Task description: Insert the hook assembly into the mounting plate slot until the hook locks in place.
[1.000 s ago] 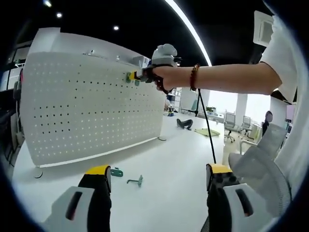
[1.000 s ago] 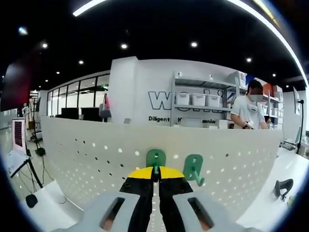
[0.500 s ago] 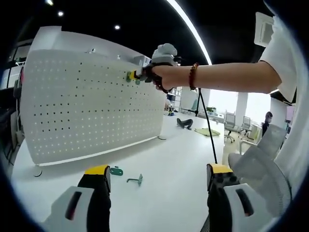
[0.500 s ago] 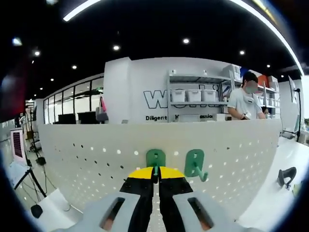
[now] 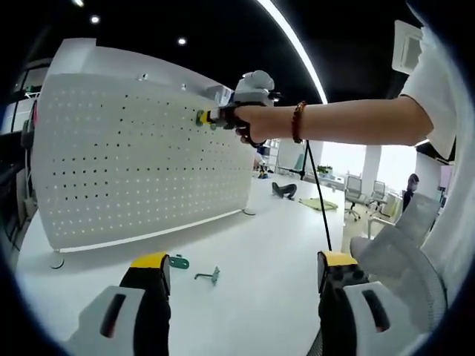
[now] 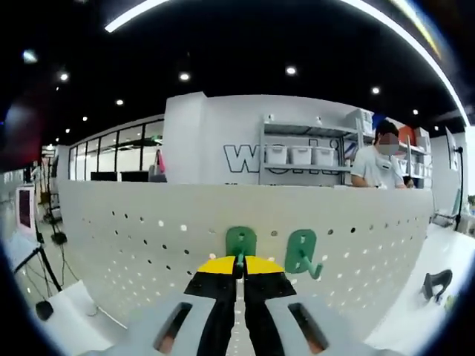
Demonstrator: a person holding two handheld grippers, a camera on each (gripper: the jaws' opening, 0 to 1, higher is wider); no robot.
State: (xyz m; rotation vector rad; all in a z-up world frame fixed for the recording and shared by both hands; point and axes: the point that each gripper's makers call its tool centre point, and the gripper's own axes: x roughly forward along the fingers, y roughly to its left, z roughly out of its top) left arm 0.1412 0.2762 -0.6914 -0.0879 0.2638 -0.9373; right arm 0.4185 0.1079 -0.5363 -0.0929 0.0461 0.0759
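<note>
Green hook [image 6: 240,242]: sitting against white pegboard [image 6: 133,237] near top edge, right gripper [image 6: 239,264] pinching it, jaws nearly closed. 2nd hook [image 6: 302,253] hanging just beside. Left gripper [image 5: 241,267]: hovering wide apart over table [image 5: 260,245]; 2 hooks [image 5: 208,277] lying there.

1. The light comes from overhead: a long ceiling strip [image 5: 293,44] arcs across my left gripper view, and small round spotlights [image 6: 184,76] dot the dark ceiling in my right gripper view.
2. The white pegboard [image 5: 141,163] and the white table [image 5: 260,252] are evenly and brightly lit, with only soft, faint shadows.
3. Far windows [image 5: 349,157] are blown out to white.
4. Fisheye bending curves straight edges hard toward the borders of both views.
5. My right gripper view is slightly soft; the green hooks [image 6: 302,254] look blurred.
</note>
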